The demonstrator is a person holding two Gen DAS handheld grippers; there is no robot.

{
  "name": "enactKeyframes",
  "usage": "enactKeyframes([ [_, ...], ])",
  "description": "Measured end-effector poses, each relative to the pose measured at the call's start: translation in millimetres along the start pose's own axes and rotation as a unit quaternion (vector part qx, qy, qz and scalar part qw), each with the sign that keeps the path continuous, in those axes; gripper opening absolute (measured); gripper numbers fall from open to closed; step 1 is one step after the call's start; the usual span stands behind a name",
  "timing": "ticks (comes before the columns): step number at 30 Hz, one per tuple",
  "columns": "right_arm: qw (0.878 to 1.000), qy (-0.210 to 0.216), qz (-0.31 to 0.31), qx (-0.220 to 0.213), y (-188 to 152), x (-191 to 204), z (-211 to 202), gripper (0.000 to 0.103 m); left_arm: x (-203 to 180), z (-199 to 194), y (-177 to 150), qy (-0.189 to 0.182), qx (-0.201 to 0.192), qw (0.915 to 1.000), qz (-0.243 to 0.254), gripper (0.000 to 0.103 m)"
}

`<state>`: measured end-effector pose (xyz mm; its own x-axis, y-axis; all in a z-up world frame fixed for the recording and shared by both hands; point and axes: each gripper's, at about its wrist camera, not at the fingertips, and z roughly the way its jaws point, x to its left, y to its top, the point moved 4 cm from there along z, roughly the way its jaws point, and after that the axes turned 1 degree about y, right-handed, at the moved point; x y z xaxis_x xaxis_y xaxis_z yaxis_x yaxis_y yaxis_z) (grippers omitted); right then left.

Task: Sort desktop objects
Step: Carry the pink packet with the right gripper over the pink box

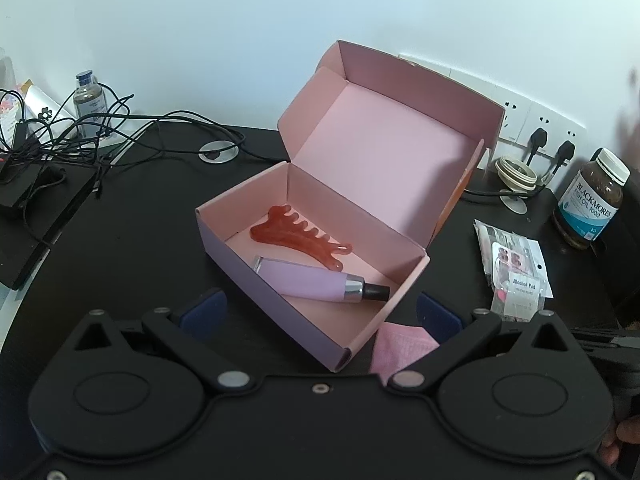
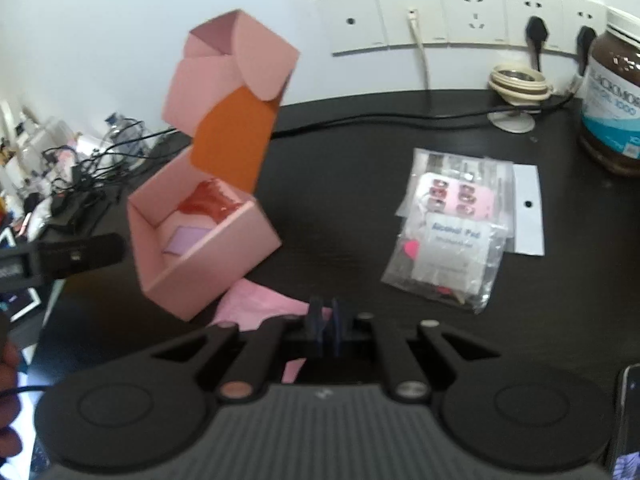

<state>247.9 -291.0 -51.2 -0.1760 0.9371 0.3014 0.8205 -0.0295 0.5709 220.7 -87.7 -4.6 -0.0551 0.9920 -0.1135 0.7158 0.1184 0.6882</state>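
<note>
**Pink box open on the dark desk, two items inside**

The pink box [image 1: 280,276] sits mid-desk with its lid [image 1: 384,140] tipped up and back. Inside lie a red comb-shaped scraper [image 1: 300,236] toward the far side and a lilac tube [image 1: 316,282] with a silver collar and black cap along the near wall; the two look to be touching or nearly so at the tube's far edge.

The left gripper [image 1: 320,308] hovers just near of the box, its blue-padded fingers [image 1: 204,308] spread wide, empty, one either side of the box's near corner. A pink cloth [image 1: 404,346] lies on the desk against the box's near right side.

The right gripper [image 2: 325,332] has its fingers pressed together with nothing visibly between them, just above the pink cloth, near and right of the box.

To the right of the box lies a clear packet [image 2: 452,232] with an alcohol pad label, and farther right a brown fish oil bottle [image 1: 590,200] stands by the wall sockets [image 2: 460,16]. A tangle of black cables [image 1: 80,136] fills the far left of the desk [image 1: 140,240]
</note>
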Motion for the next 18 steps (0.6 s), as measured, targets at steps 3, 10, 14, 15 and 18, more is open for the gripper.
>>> enactKeyframes([
  [3,1.000,-0.024,0.007,-0.018,4.1,-6.7,-5.0,0.006,2.1,-1.8,1.3,0.000,-0.002,1.0000,-0.002,0.103],
  [10,0.997,-0.062,-0.001,-0.035,12.9,-15.4,-7.9,0.008,5.0,-5.9,0.6,0.001,-0.005,1.0000,0.000,0.103],
  [14,0.998,-0.042,-0.031,-0.027,18.1,2.3,-9.4,0.031,10.9,-8.0,-0.3,0.003,-0.005,1.0000,-0.003,0.103],
  [15,0.998,-0.040,-0.042,-0.030,20.2,10.0,-9.6,0.041,12.8,-8.6,-0.7,0.004,-0.005,1.0000,-0.004,0.103],
  [18,0.997,-0.017,-0.064,-0.042,29.4,31.7,-7.3,0.065,18.9,-9.8,-2.0,0.008,-0.006,0.9999,-0.008,0.103],
])
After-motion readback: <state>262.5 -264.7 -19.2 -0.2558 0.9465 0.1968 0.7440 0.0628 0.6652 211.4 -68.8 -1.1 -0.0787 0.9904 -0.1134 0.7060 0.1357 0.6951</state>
